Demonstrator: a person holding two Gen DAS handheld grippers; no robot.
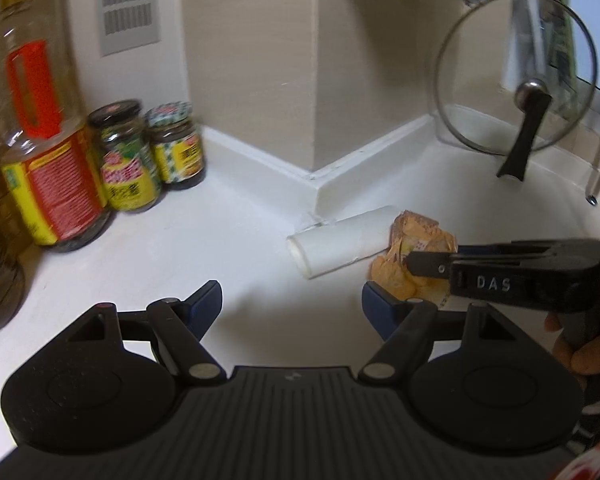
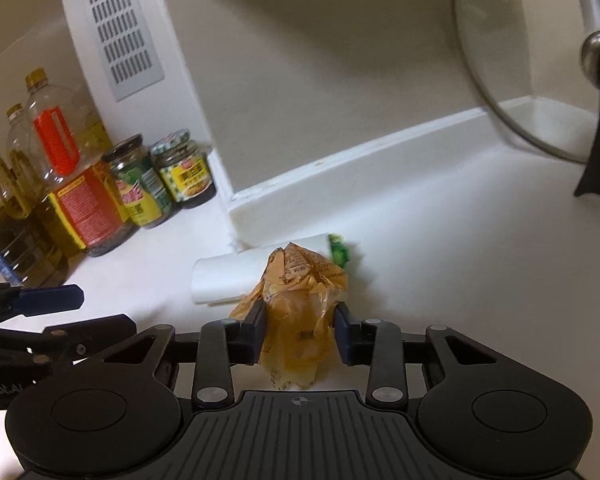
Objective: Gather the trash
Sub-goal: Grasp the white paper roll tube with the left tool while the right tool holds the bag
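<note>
Grasp step of the trash collection under way: right gripper [image 2: 300,330] set around the crumpled yellow-orange wrapper [image 2: 300,300], jaws narrowed onto its sides and pinching the plastic, lower folds bulging out below. Wrapper lying on the white table [image 2: 460,280], just off the outward corner of the beige wall [image 2: 320,80], touching the fallen white paper roll [image 2: 224,276] to its left; small green scrap [image 2: 340,250] at its far edge, probably trash too. Left gripper [image 1: 292,304] hovering short of the roll, jaws spread wide, nothing between them.

Next move, by judgement: lift straight up with the pinch kept firm, as thin crinkled film slips and springs back easily; then green scrap and perhaps the roll for the free left side.

Elsewhere on the table: oil bottles [image 2: 48,184] and two sauce jars [image 2: 160,178] grouped toward the left back corner under a vent grille [image 2: 120,28]; glass pan lid [image 1: 516,80] leaning upright against the wall at right.
</note>
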